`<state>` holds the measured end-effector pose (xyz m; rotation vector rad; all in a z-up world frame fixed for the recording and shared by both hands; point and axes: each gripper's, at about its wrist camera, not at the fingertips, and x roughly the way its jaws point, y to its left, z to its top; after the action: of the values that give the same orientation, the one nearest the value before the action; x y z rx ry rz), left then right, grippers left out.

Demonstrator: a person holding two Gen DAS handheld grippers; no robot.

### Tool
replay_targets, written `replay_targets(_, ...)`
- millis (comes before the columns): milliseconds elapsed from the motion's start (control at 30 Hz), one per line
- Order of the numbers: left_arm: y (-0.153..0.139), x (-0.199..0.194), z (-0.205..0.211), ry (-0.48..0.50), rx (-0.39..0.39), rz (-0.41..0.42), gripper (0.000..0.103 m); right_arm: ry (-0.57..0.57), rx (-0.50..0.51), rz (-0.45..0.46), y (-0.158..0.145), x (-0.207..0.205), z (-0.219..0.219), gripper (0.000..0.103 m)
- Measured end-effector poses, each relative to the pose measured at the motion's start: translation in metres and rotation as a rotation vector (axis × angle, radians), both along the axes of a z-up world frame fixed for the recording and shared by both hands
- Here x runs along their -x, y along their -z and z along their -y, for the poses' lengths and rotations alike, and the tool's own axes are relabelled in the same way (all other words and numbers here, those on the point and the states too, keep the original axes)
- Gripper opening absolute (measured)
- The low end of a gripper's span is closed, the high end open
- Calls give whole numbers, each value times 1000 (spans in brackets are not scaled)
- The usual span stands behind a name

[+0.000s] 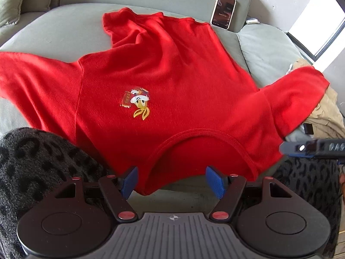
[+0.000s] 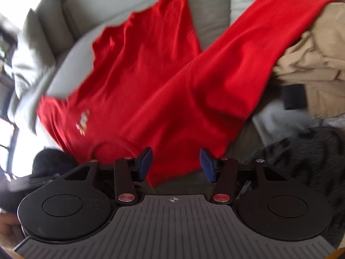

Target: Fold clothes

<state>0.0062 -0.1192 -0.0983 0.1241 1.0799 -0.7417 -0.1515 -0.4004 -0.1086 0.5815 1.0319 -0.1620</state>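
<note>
A red long-sleeved shirt [image 1: 163, 82] lies spread face up on a grey sofa seat [image 1: 54, 32], collar nearest me, sleeves out to both sides. A small cartoon print [image 1: 138, 103] sits on its chest. My left gripper [image 1: 172, 181] is open, its blue pads on either side of the collar edge, holding nothing. My right gripper [image 2: 175, 164] is open over the shirt's [image 2: 151, 75] near shoulder edge, empty. The right gripper's tip also shows in the left wrist view [image 1: 312, 149], by the right sleeve.
A phone [image 1: 223, 10] leans on the sofa back. A beige garment pile [image 2: 312, 60] lies right, under the right sleeve's end. Dark leopard-patterned fabric [image 1: 32, 161] lies at the near edge on both sides. Grey cushions [image 2: 38, 43] stand at the left.
</note>
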Motion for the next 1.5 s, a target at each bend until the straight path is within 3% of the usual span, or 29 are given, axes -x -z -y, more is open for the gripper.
replay_targets(133,0,-7,5,-15,39,96,65,-107,120,33,0,-14,-24,54)
replay_targets(200,9,-9,10,-28,-3,130,64,-121,200,4,5,-26,-27,54)
replay_targets(267,25,-18,20,-22,-116,41,63,-117,212,-81,16,-38,-25,56)
replay_targets(333,36,-24,23,4,-198,-67,53,-138,212,-122,14,-41,-25,57)
replay_targets(400,23,-25,16,27,-144,-91,54,-155,179,-153,3,-43,-23,54)
replay_targets(467,-1,-33,8,10,-52,-93,57,-140,100,-108,-18,-39,-15,53)
replay_targets(700,-95,-67,-10,-78,168,142,70,-118,67,168,-124,-57,0,54)
replay_targets(833,-110,-93,-1,-147,196,211,71,-73,87,267,-154,-85,9,54)
replay_targets(1000,-112,-135,32,-254,217,202,73,2,56,287,-154,-129,24,55)
replay_targets(1167,-95,-190,76,-270,198,197,76,28,66,315,-148,-182,36,55)
replay_targets(1333,-61,-264,100,-299,117,193,76,115,62,280,-113,-253,78,55)
replay_targets(1500,-23,-320,86,-388,181,205,76,250,66,240,-71,-319,146,57)
